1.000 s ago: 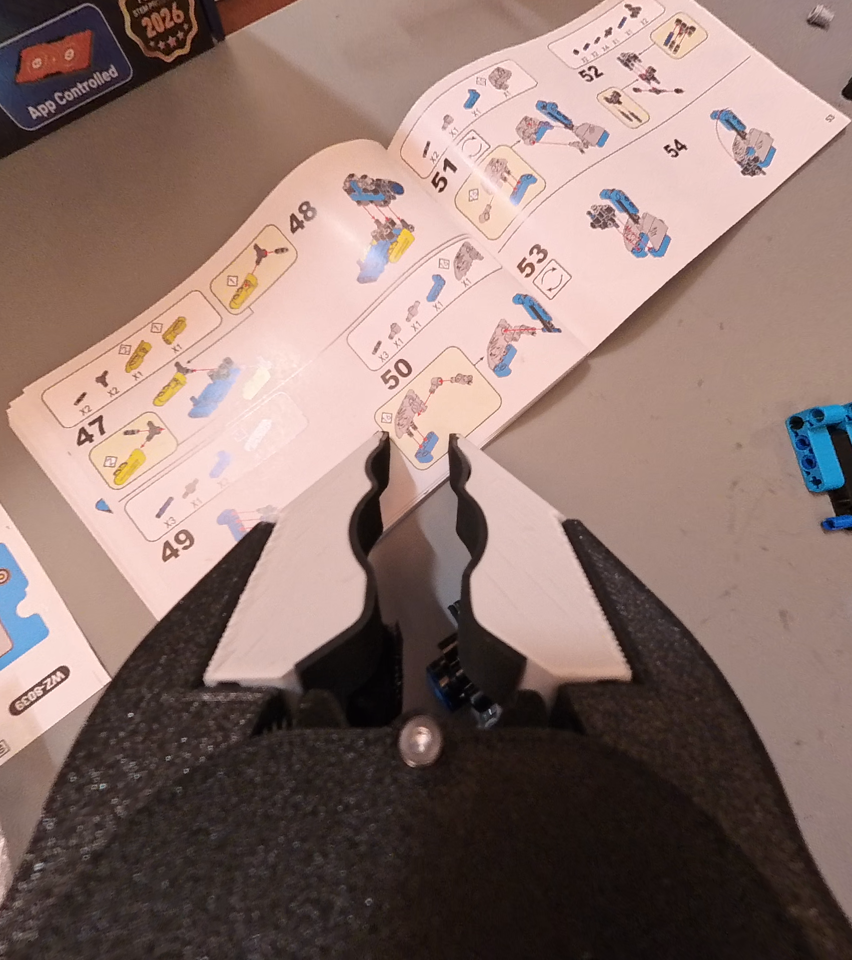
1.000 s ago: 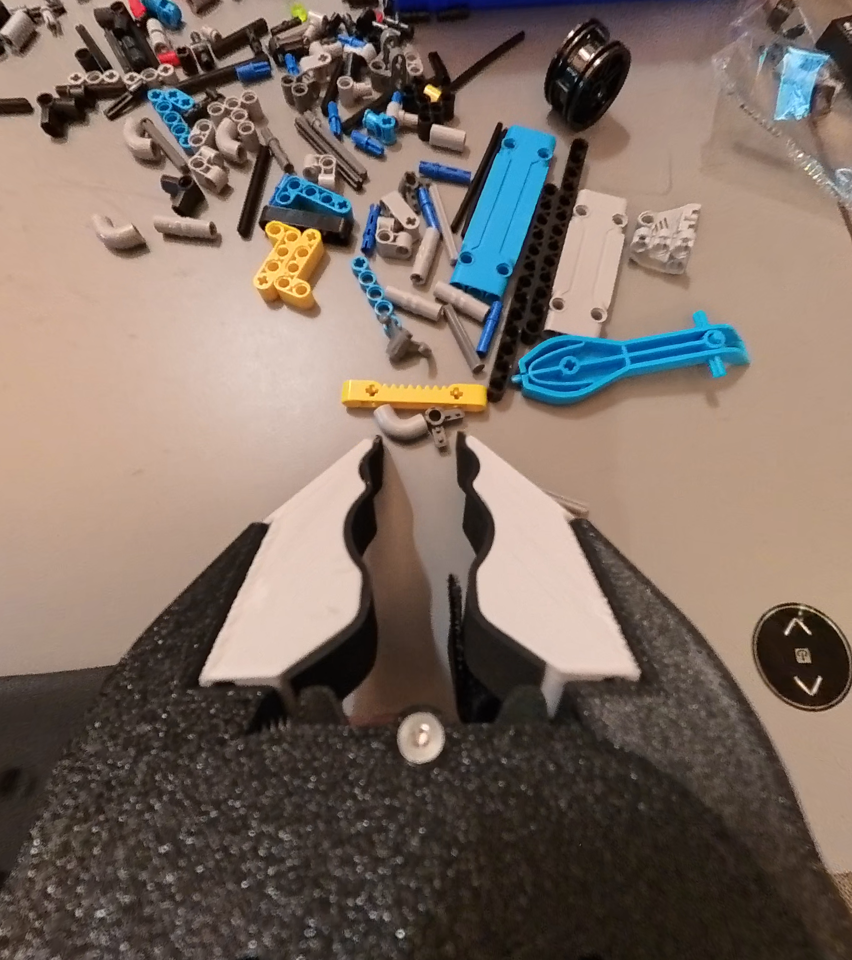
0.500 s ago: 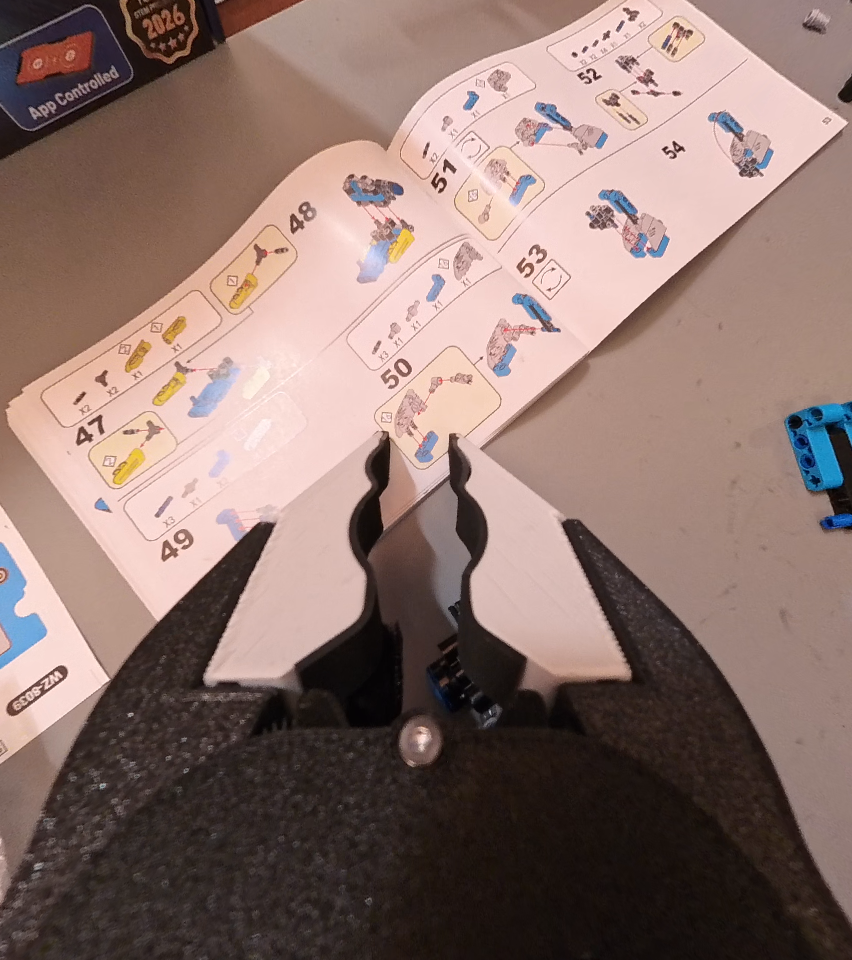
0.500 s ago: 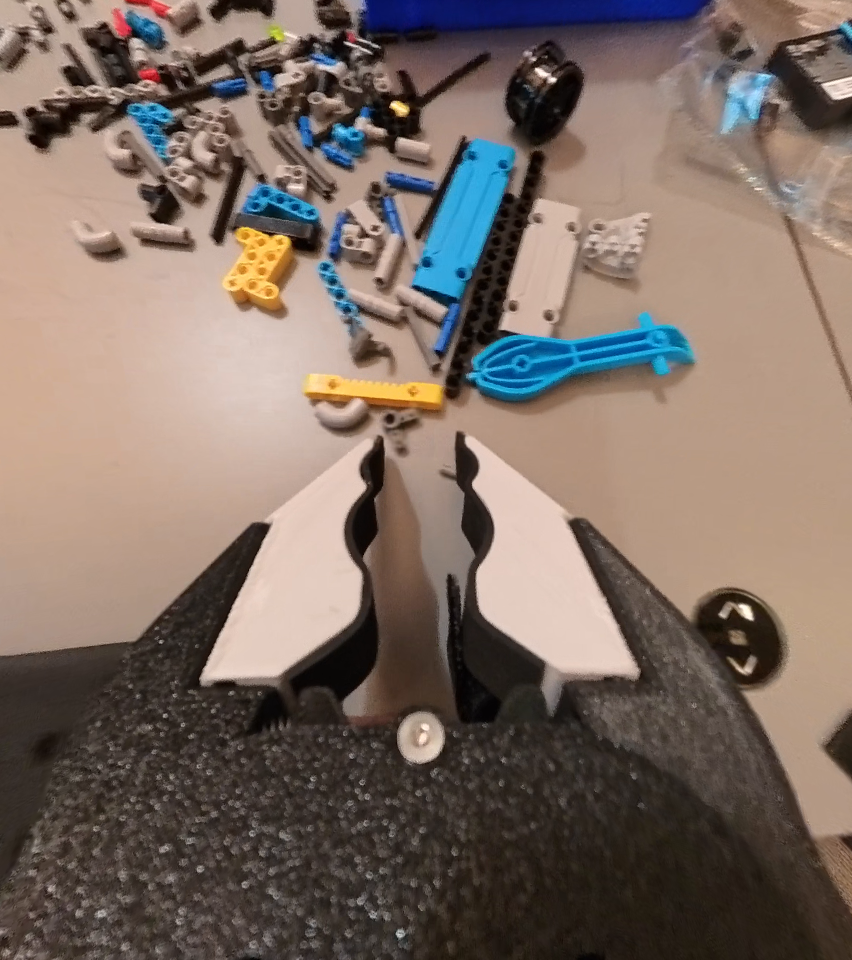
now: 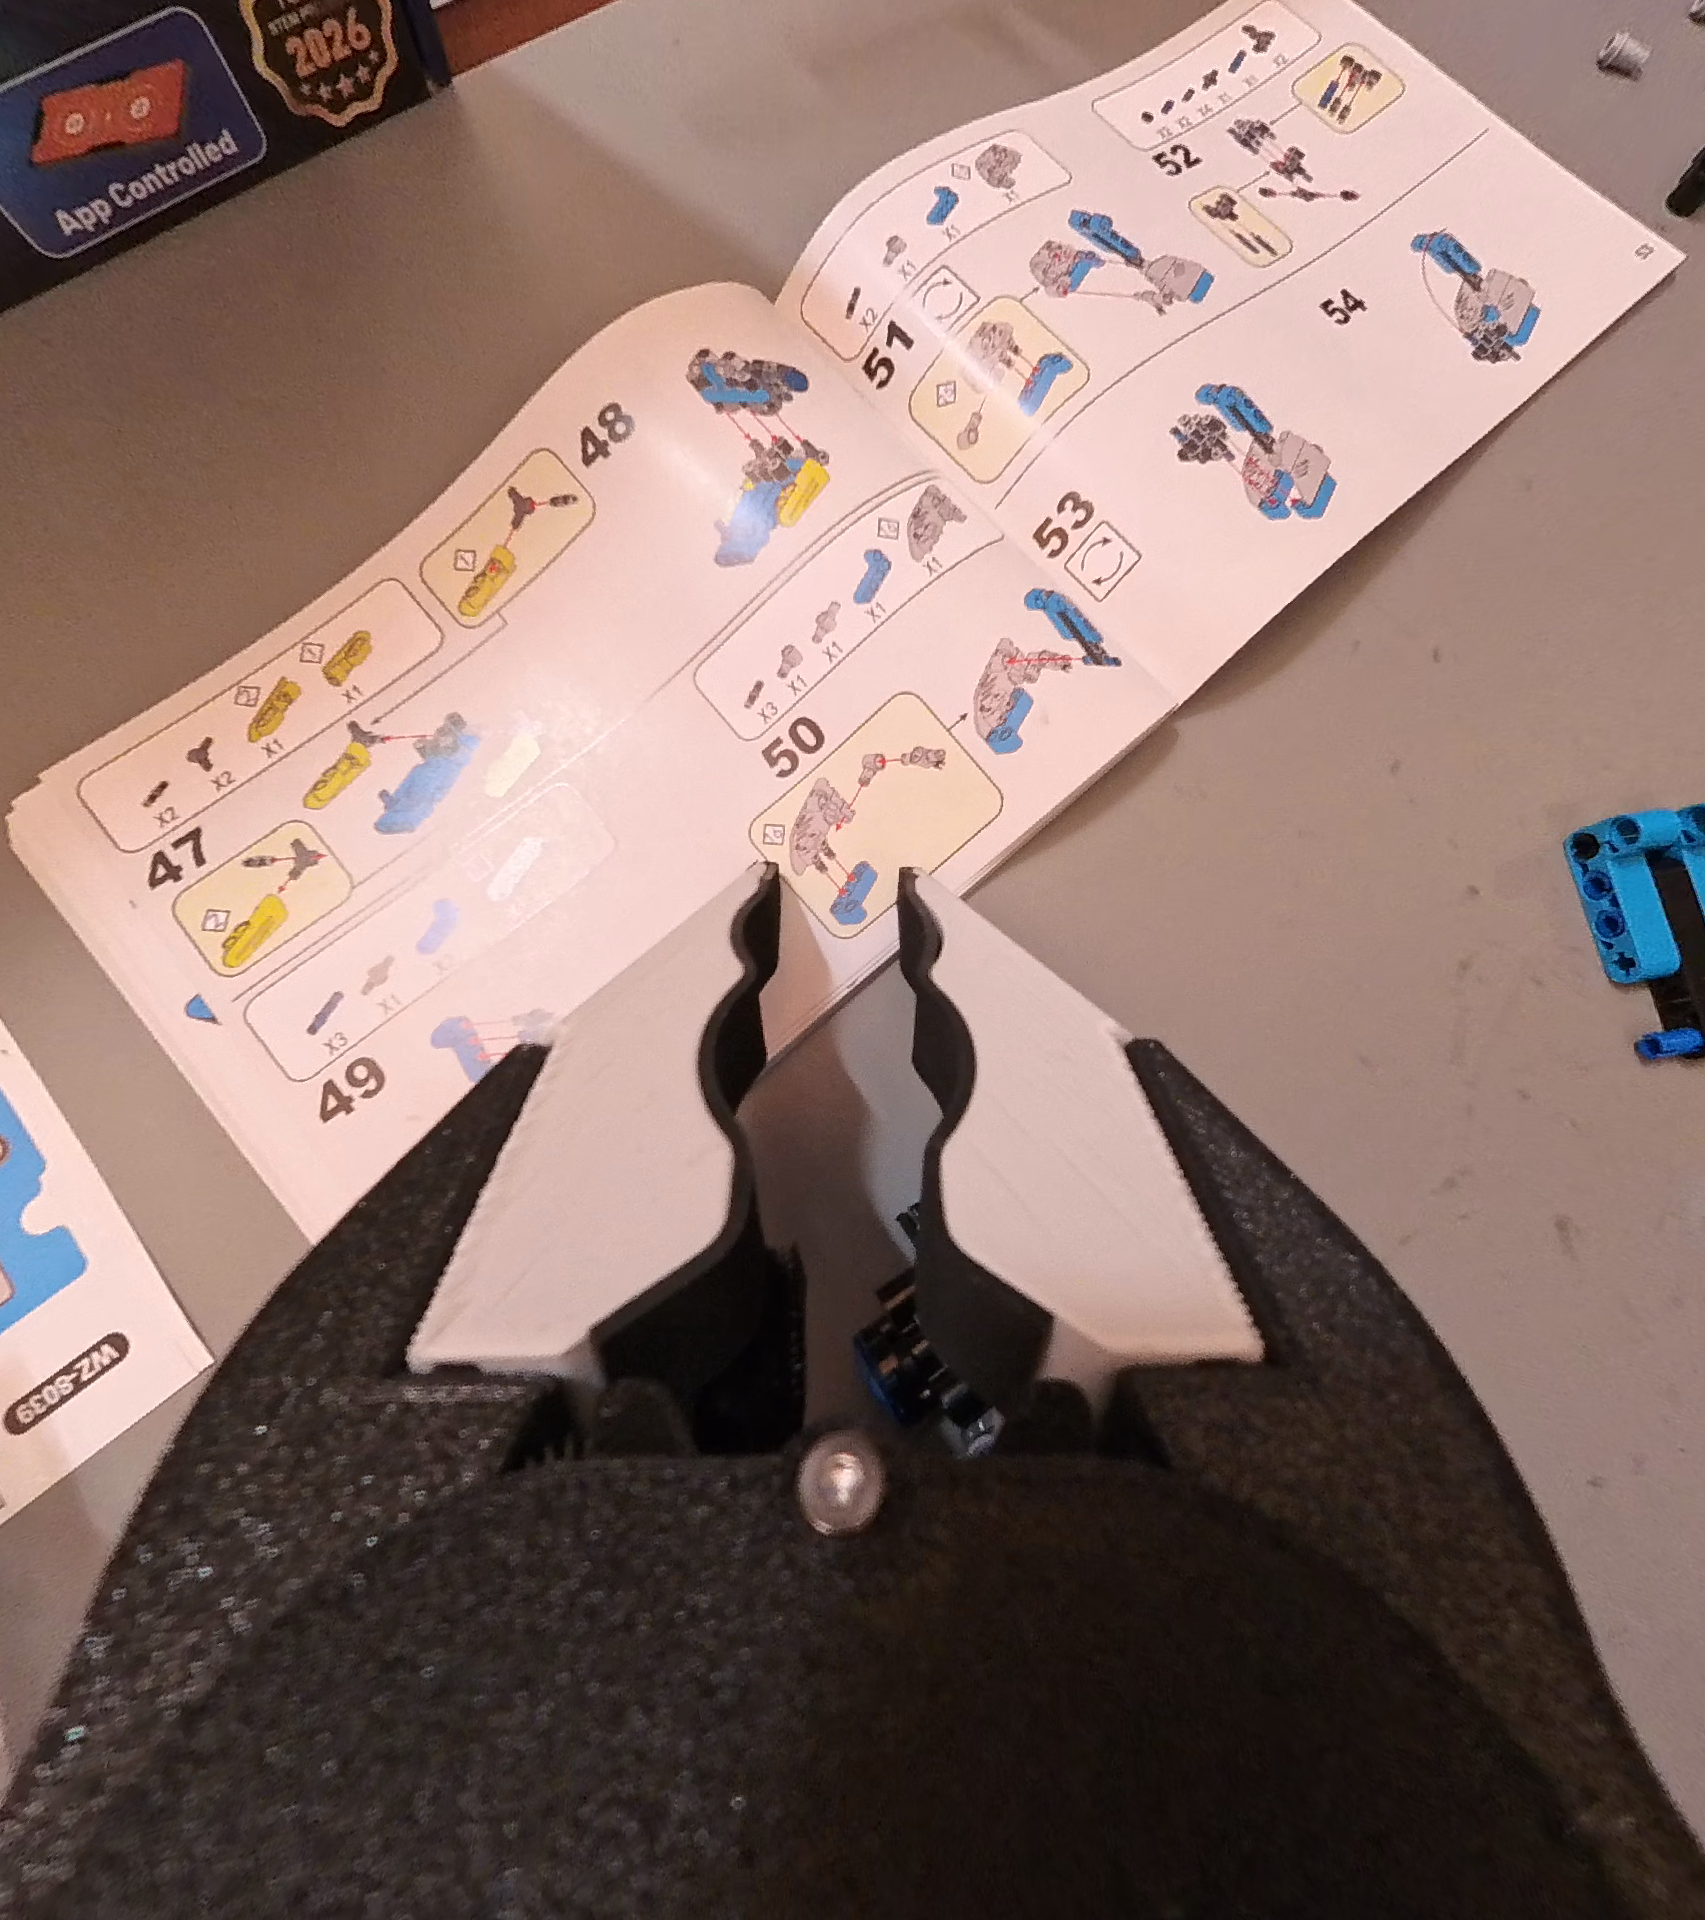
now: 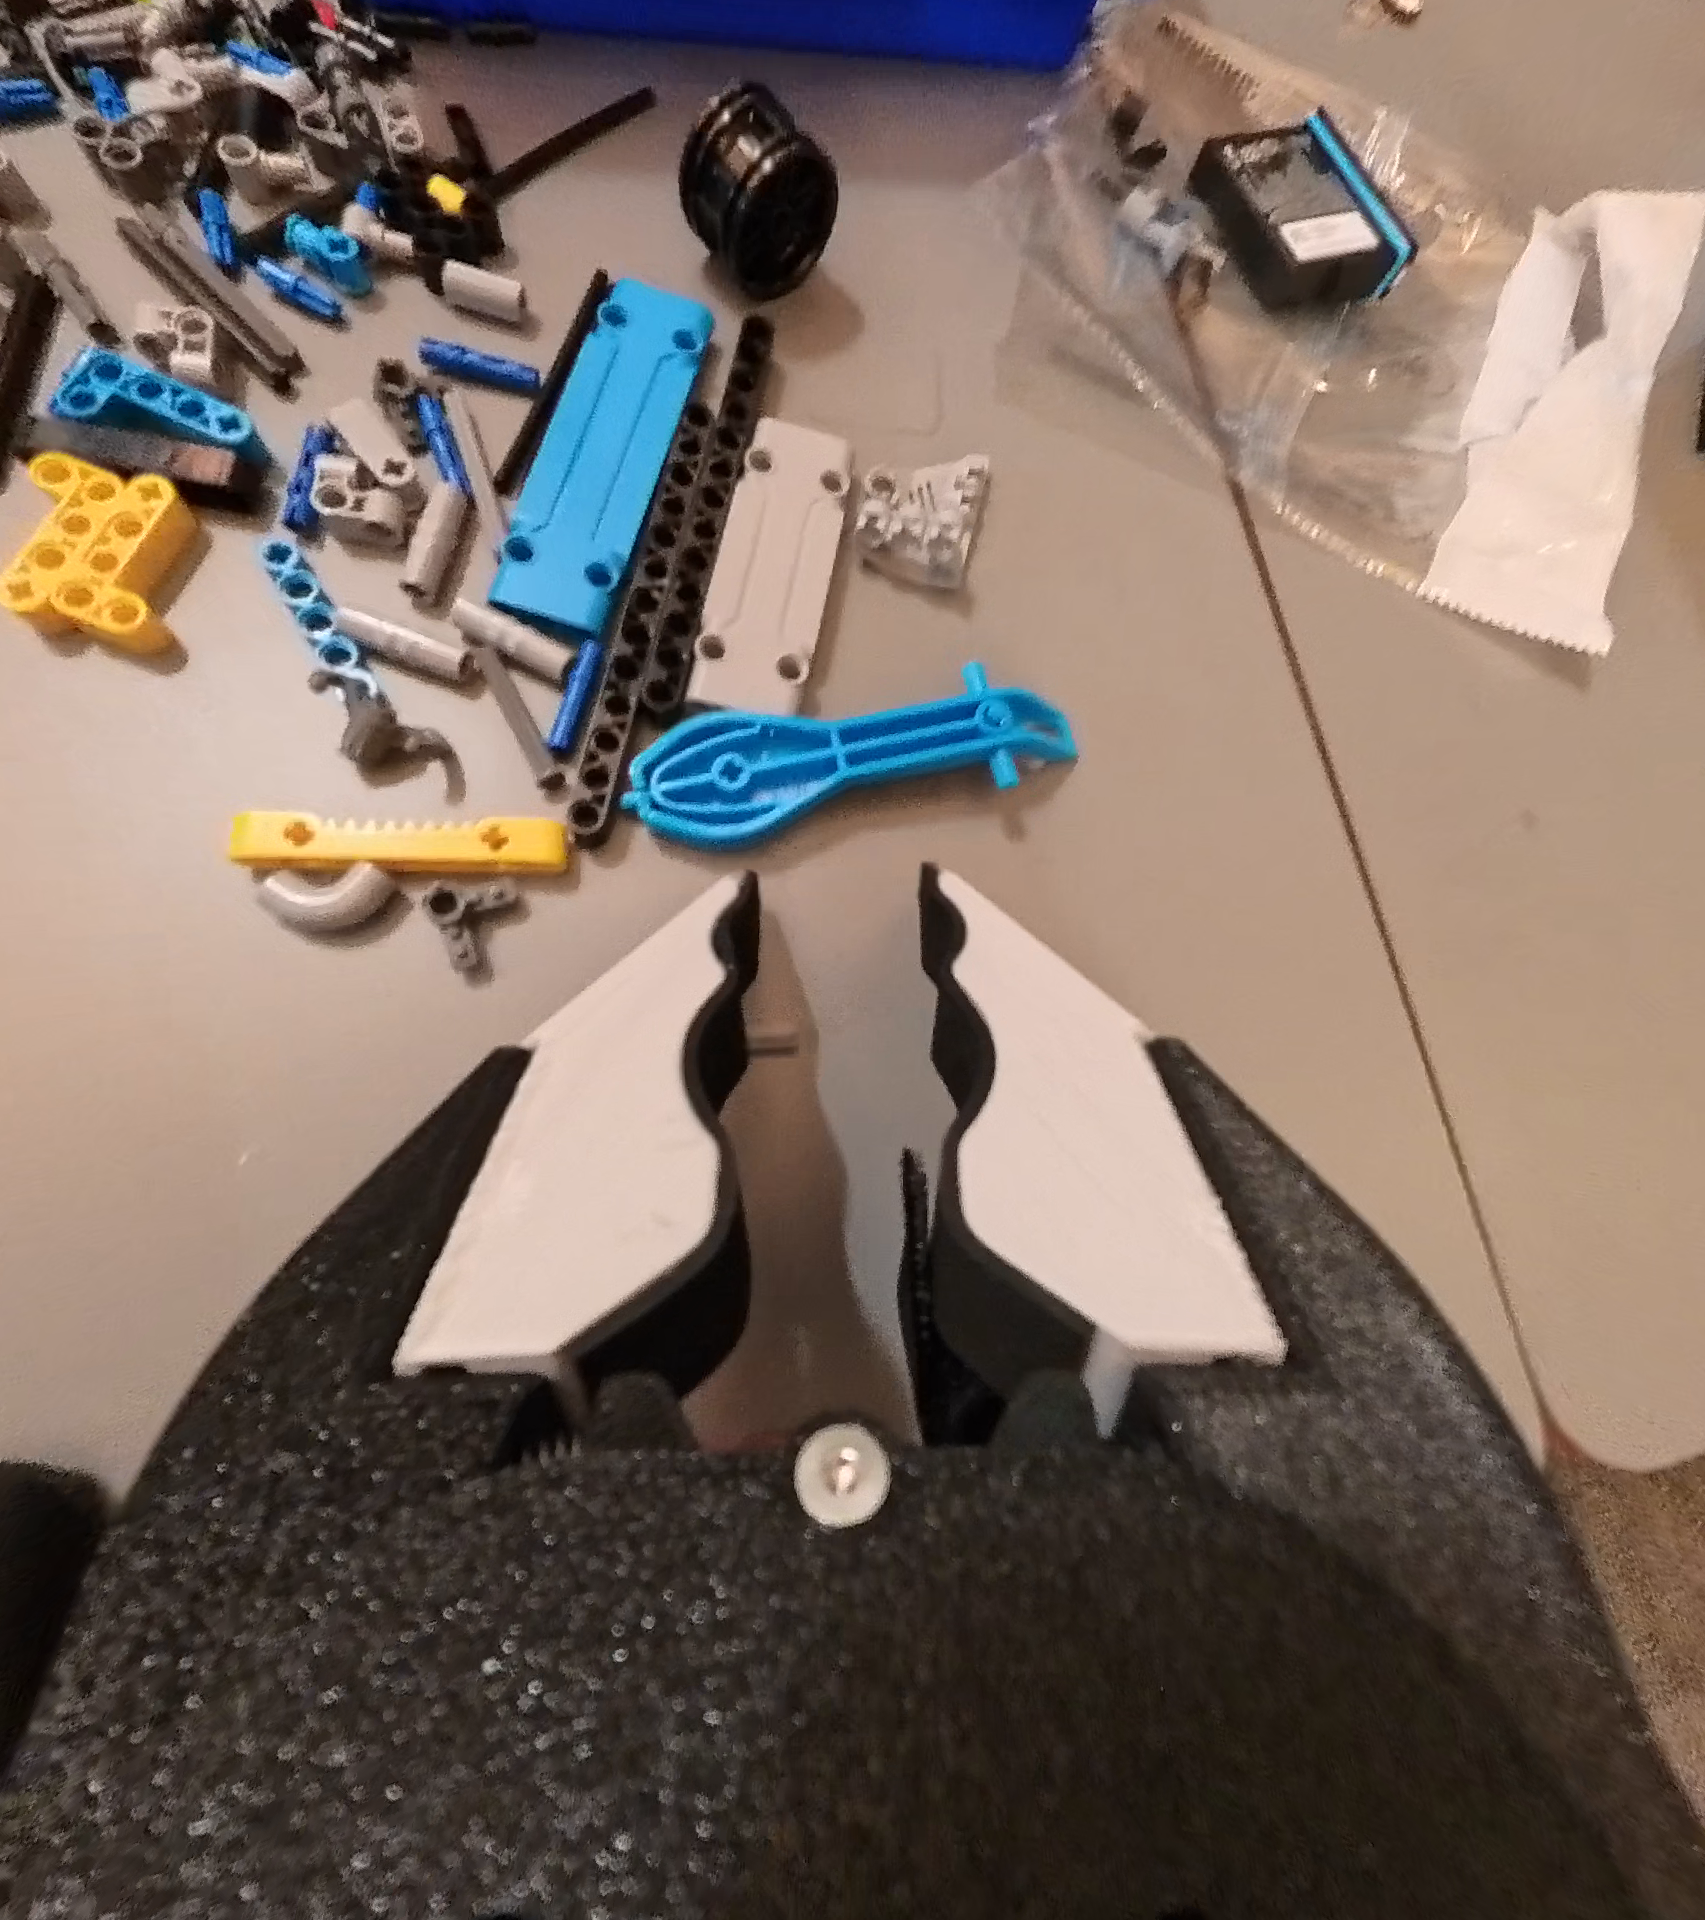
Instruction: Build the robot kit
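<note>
Left hand-held gripper [image 5: 835, 883] jaws parted; right hand-held gripper [image 6: 835, 883] apparently wider, blurred.

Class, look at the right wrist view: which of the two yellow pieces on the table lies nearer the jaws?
The long yellow toothed bar, lying crosswise just beyond the jaws' left tip. The other, a chunky yellow holed block, sits farther off to the left.
</note>
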`<state>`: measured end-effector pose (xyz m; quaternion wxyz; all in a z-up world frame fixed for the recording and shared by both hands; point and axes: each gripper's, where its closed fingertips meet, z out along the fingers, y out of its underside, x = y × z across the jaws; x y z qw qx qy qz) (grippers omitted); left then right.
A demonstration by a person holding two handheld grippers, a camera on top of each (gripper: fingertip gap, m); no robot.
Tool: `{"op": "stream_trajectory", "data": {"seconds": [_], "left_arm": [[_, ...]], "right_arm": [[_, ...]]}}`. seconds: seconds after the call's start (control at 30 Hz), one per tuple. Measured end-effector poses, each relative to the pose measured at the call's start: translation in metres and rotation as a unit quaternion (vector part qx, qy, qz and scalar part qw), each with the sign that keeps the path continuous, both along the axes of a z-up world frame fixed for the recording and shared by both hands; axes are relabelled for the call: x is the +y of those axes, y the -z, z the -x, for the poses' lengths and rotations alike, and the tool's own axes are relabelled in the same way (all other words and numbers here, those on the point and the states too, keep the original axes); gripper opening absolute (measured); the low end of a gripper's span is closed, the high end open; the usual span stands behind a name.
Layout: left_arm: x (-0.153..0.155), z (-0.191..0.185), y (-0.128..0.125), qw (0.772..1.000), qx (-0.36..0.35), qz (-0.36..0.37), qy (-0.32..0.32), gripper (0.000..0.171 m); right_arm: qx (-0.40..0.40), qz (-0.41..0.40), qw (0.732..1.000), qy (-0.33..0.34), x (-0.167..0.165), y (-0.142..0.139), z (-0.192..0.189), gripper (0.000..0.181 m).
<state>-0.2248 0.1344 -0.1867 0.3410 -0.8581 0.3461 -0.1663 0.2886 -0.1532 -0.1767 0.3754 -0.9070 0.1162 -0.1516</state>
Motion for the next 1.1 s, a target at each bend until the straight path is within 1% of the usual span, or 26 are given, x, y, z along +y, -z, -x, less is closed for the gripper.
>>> {"op": "stream_trajectory", "data": {"seconds": [0.07,0.13,0.2,0.27,0.3,0.37,0.53,0.63,0.7,0.8,0.93,1.03,1.1], "left_arm": [[0.000,0.000,0.000,1.000,-0.002,0.001,0.000,0.023],[0.000,0.000,0.000,1.000,-0.004,0.002,0.000,0.023],[0.000,0.000,0.000,1.000,-0.004,0.001,0.000,0.023],[0.000,0.000,0.000,1.000,-0.003,-0.001,0.001,0.023],[-0.001,0.000,0.000,1.000,-0.004,-0.001,0.002,0.023],[-0.001,0.000,0.000,1.000,-0.006,0.000,0.002,0.023],[-0.001,0.000,0.000,1.000,-0.011,0.001,0.002,0.023],[-0.001,0.000,0.000,1.000,-0.011,0.001,0.003,0.023],[-0.001,0.000,0.000,1.000,-0.011,0.000,0.003,0.023],[-0.001,0.000,0.000,1.000,-0.013,0.001,0.003,0.023],[-0.001,0.000,-0.001,1.000,-0.016,0.002,0.003,0.023],[-0.001,0.000,-0.001,1.000,-0.016,0.002,0.004,0.023],[-0.001,0.000,-0.001,1.000,-0.017,0.002,0.004,0.023]], "right_arm": [[0.002,-0.001,1.000,-0.013,0.010,-0.005,-0.004,0.030],[0.005,-0.018,0.999,-0.027,0.024,-0.018,-0.010,0.030],[0.028,-0.033,0.997,-0.058,0.044,-0.027,-0.007,0.030],[0.069,-0.013,0.993,-0.097,0.059,-0.018,0.005,0.030],[0.078,0.000,0.992,-0.103,0.064,-0.013,0.008,0.030],[0.087,0.006,0.989,-0.118,0.075,-0.006,0.018,0.030],[0.081,-0.009,0.985,-0.155,0.096,-0.007,0.048,0.030],[0.081,0.017,0.985,-0.152,0.100,0.003,0.049,0.031],[0.087,0.010,0.985,-0.147,0.100,0.003,0.046,0.031],[0.117,0.005,0.984,-0.135,0.098,0.003,0.041,0.026],[0.154,-0.004,0.979,-0.137,0.104,0.001,0.046,0.026],[0.128,0.004,0.980,-0.153,0.110,0.002,0.056,0.028],[0.108,0.014,0.980,-0.165,0.113,0.003,0.063,0.032]]}}
